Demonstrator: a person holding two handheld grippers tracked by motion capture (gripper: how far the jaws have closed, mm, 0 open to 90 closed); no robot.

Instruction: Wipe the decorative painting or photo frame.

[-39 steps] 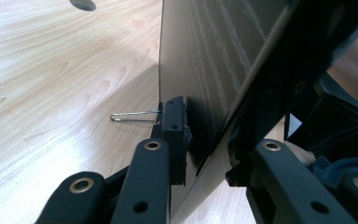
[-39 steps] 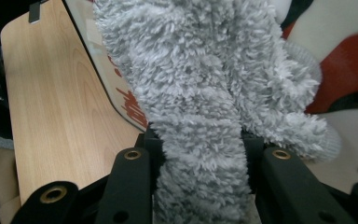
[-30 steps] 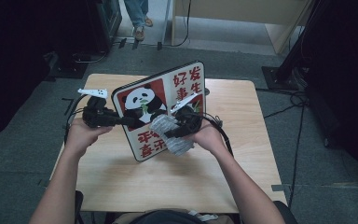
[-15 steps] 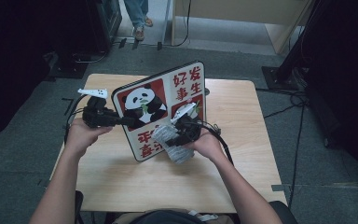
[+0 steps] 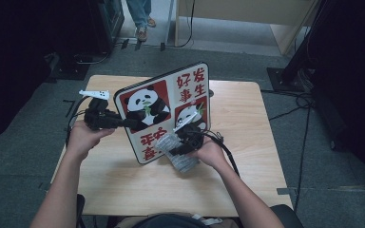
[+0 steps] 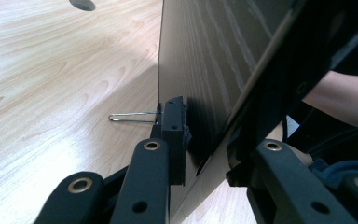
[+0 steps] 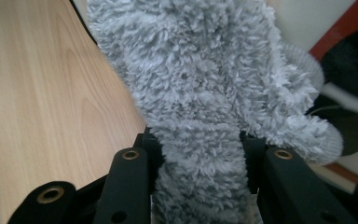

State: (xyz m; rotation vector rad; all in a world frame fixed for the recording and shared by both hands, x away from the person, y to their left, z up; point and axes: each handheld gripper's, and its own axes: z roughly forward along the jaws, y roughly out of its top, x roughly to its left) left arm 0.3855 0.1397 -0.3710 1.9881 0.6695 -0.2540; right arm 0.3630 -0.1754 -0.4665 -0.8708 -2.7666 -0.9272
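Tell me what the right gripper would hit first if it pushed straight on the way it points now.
Most likely the panda board. The right gripper is shut on a grey cloth, and in its own view the board's printed face lies just beyond the cloth, so the cloth would press onto it. Whether they already touch is unclear.

The right gripper [image 5: 178, 147] has carried the grey cloth [image 5: 176, 153] down the panda board [image 5: 164, 111], nearer the table [image 5: 247, 156].

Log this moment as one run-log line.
left gripper: shut on panda board, held tilted on its edge | right gripper: shut on grey fluffy cloth, against board's front | surface: wooden table
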